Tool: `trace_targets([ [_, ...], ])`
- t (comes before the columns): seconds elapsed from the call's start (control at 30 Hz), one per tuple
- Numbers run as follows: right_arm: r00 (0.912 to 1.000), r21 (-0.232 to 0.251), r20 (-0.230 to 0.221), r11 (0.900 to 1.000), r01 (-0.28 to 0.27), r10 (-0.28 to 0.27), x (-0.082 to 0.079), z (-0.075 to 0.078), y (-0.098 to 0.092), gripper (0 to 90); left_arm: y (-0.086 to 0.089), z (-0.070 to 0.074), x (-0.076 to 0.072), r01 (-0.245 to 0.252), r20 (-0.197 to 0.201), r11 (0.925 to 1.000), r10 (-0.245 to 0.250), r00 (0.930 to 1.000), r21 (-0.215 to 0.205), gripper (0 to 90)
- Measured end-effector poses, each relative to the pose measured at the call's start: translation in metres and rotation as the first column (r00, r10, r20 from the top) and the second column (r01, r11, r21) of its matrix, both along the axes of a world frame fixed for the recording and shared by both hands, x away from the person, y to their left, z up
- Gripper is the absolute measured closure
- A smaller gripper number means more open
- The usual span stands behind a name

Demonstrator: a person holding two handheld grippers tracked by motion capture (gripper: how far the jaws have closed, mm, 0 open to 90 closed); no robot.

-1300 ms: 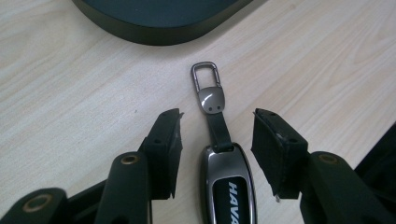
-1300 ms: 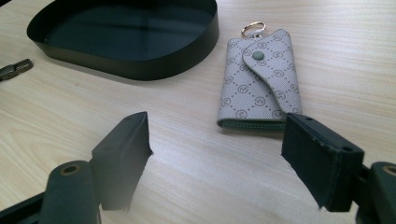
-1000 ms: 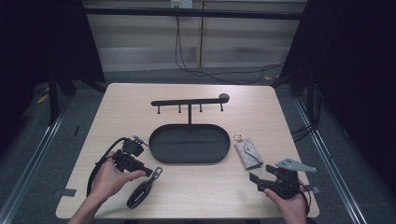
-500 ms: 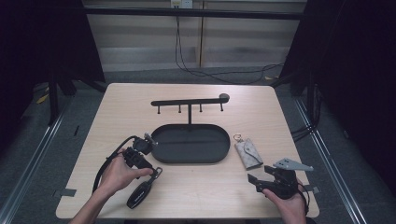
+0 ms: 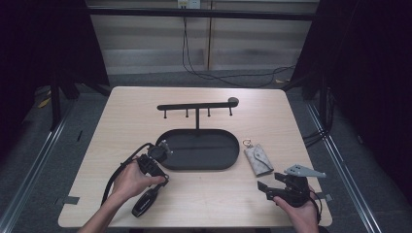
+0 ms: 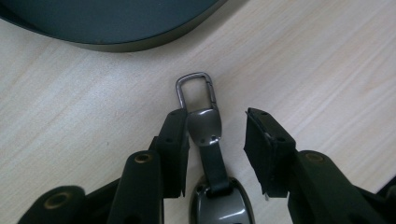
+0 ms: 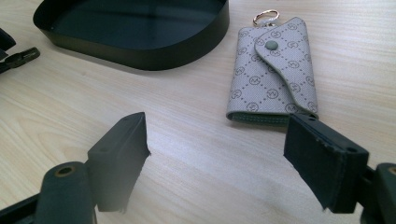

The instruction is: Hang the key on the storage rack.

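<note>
Just below the oval tray's [image 6: 121, 28] rim, the left gripper [image 6: 217, 140] is closing its jaws around the dark key fob's [image 6: 210, 154] strap; one pad is touching, the other still apart. Fob's long axis is running along the jaws, clasp [image 6: 195, 91] pointing trayward. Well apart, the right gripper [image 7: 217, 154] is sitting open before the patterned key pouch [image 7: 273, 70].

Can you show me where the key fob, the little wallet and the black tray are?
key fob [image 6: 204, 125], left gripper view, its metal cap
wallet [image 7: 271, 74], right gripper view, its front flap
tray [image 5: 228, 160], high view, its right rim
</note>
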State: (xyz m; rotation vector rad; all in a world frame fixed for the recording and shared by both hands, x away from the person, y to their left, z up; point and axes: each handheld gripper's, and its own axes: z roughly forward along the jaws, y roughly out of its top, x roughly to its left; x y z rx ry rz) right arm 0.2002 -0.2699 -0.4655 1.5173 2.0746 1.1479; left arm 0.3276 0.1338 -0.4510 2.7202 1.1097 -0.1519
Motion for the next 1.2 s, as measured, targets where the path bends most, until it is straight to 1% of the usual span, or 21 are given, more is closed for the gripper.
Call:
trace_targets([
  [0.07,1.0000,0.000,0.002,1.000,0.000,0.000,0.000,0.000,0.000,21.7,-0.001,-0.003,0.001,-0.004,-0.003,0.9999,0.005,1.0000,0.010,58.2],
  [0.1,1.0000,0.000,0.002,1.000,0.000,0.000,0.000,0.000,0.000,21.7,-0.001,-0.003,0.002,0.003,-0.004,0.9999,-0.003,1.0000,0.013,58.2],
  [0.17,1.0000,0.000,0.003,1.000,-0.001,0.001,0.000,0.000,0.000,21.7,-0.002,-0.005,0.003,-0.001,0.005,0.9999,0.001,1.0000,0.017,57.2],
  [0.3,1.0000,0.000,0.002,1.000,-0.003,0.003,0.000,0.000,0.000,21.6,-0.004,-0.010,0.005,-0.001,-0.010,0.9992,0.001,1.0000,0.041,57.2],
  [0.37,1.0000,0.001,0.002,1.000,-0.004,0.004,0.000,0.000,0.000,21.4,-0.004,-0.011,0.005,0.003,-0.004,0.9990,-0.003,1.0000,0.045,57.9],
  [0.43,1.0000,0.002,0.002,1.000,-0.005,0.005,0.000,0.000,0.000,21.3,-0.006,-0.013,0.004,0.005,-0.012,0.9991,-0.004,0.9999,0.043,58.9],
  [0.47,1.0000,0.001,0.000,1.000,-0.004,0.004,0.000,0.000,0.000,21.3,-0.006,-0.013,0.005,0.017,-0.010,0.9988,-0.016,0.9998,0.047,58.9],
  [0.6,1.0000,-0.001,0.004,1.000,-0.007,0.007,0.000,0.000,0.001,21.3,-0.006,-0.013,0.004,0.014,-0.005,0.9985,-0.014,0.9999,0.053,61.6],
  [0.67,1.0000,0.000,0.002,1.000,-0.007,0.007,0.000,-0.001,0.001,21.1,-0.007,-0.013,0.003,0.013,0.005,0.9979,-0.013,0.9999,0.064,62.0],
  [0.8,1.0000,-0.008,0.000,1.000,-0.005,0.005,0.000,-0.001,0.001,21.4,-0.014,-0.013,0.000,0.021,0.028,0.9941,-0.024,0.9993,0.106,61.1],
  [0.87,1.0000,-0.008,0.003,1.000,-0.005,0.005,0.000,-0.001,0.001,21.5,-0.017,-0.014,-0.003,0.013,0.046,0.9917,-0.019,0.9988,0.128,62.1],
  [0.9,1.0000,-0.008,0.002,1.000,-0.005,0.005,0.000,-0.001,0.001,21.5,-0.019,-0.014,-0.004,0.005,0.051,0.9913,-0.011,0.9986,0.132,63.2],
  [0.93,1.0000,-0.009,0.001,1.000,-0.004,0.004,0.000,-0.001,0.001,21.5,-0.019,-0.014,-0.003,0.005,0.046,0.9905,-0.011,0.9989,0.138,63.2],
  [0.97,1.0000,-0.011,0.000,1.000,-0.004,0.004,0.000,-0.001,0.001,21.5,-0.019,-0.013,-0.002,0.008,0.051,0.9899,-0.016,0.9986,0.142,64.9],
  [1.0,1.0000,-0.011,0.000,1.000,-0.004,0.004,0.000,-0.001,0.001,21.5,-0.019,-0.013,-0.001,-0.001,0.051,0.9896,-0.006,0.9987,0.144,64.9],
  [1.03,1.0000,-0.012,0.000,1.000,-0.005,0.005,0.000,-0.001,0.001,21.5,-0.020,-0.014,-0.001,0.000,0.042,0.9900,-0.006,0.9991,0.141,65.7],
  [1.07,1.0000,-0.014,-0.001,1.000,-0.005,0.005,0.000,-0.001,0.002,21.5,-0.020,-0.013,0.001,0.009,0.042,0.9885,-0.015,0.9990,0.151,66.6],
  [1.13,1.0000,-0.014,-0.002,1.000,-0.005,0.005,0.000,-0.001,0.002,21.5,-0.020,-0.013,0.001,-0.002,0.039,0.9885,-0.004,0.9992,0.151,69.4],
  [1.2,1.0000,-0.015,-0.005,1.000,-0.002,0.002,0.000,-0.001,0.002,21.9,-0.019,-0.013,0.002,-0.013,0.036,0.9889,0.008,0.9993,0.148,70.2],
])
